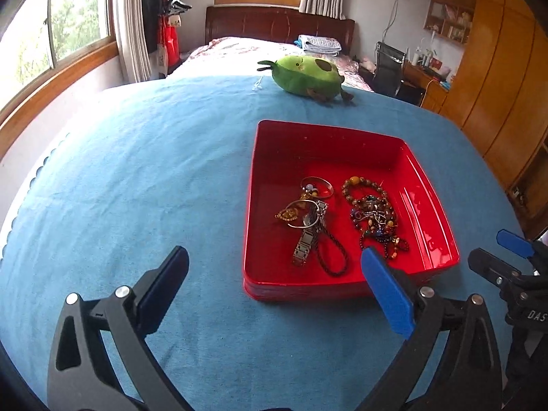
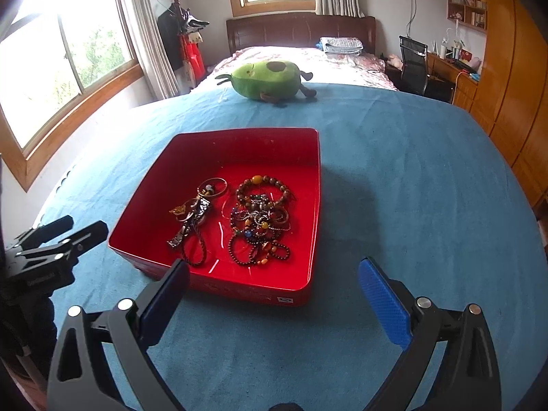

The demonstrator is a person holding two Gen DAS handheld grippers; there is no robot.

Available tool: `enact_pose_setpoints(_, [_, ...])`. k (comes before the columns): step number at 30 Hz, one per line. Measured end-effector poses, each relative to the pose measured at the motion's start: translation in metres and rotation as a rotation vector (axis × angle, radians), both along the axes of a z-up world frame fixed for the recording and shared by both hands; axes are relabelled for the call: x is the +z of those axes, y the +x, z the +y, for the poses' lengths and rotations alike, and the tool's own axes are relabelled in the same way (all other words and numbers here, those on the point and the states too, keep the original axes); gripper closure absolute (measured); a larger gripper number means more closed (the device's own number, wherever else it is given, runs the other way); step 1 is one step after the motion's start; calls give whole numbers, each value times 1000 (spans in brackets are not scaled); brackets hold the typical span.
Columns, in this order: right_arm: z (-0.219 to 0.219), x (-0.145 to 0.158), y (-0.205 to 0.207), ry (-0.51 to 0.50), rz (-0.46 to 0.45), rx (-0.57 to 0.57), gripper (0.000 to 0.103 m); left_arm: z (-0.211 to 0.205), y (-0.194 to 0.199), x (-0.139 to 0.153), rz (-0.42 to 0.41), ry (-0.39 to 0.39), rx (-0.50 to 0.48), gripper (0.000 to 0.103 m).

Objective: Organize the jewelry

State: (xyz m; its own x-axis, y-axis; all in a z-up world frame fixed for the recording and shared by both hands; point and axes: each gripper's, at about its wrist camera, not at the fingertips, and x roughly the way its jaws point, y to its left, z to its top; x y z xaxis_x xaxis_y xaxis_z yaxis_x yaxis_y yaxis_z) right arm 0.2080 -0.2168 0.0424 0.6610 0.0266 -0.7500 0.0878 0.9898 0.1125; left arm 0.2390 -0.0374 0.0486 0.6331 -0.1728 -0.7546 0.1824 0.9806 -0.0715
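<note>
A red tray [image 1: 435, 202] [image 2: 316, 185] sits on the blue cloth. In it lie a metal watch [image 1: 306, 236] [image 2: 186, 227], silver bangles [image 1: 316, 185] [image 2: 215, 185], a dark cord loop [image 1: 330, 257] [image 2: 195, 250] and a heap of beaded bracelets [image 1: 375, 214] [image 2: 262, 221]. My left gripper [image 1: 274, 277] is open and empty, just in front of the tray's near left corner. My right gripper [image 2: 274, 291] is open and empty, in front of the tray's near right wall. Each gripper shows at the edge of the other's view: the right one [image 1: 507, 257], the left one [image 2: 65, 236].
A green avocado plush [image 1: 308, 75] [image 2: 265, 80] lies at the far edge of the blue cloth [image 1: 137, 188] [image 2: 411, 188]. Behind are a bed, a coat rack, a desk with a chair and wooden wardrobes on the right.
</note>
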Motion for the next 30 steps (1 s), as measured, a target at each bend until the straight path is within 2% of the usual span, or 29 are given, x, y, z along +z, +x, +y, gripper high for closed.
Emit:
enact_pose_setpoints(6, [2,-9,5,23,21,4,4,-3,-3,1,-23,30,-5,3])
enact_pose_setpoints(30, [2,-13,8,29,31,-2,4,-2,7,-10,5,58,8,3])
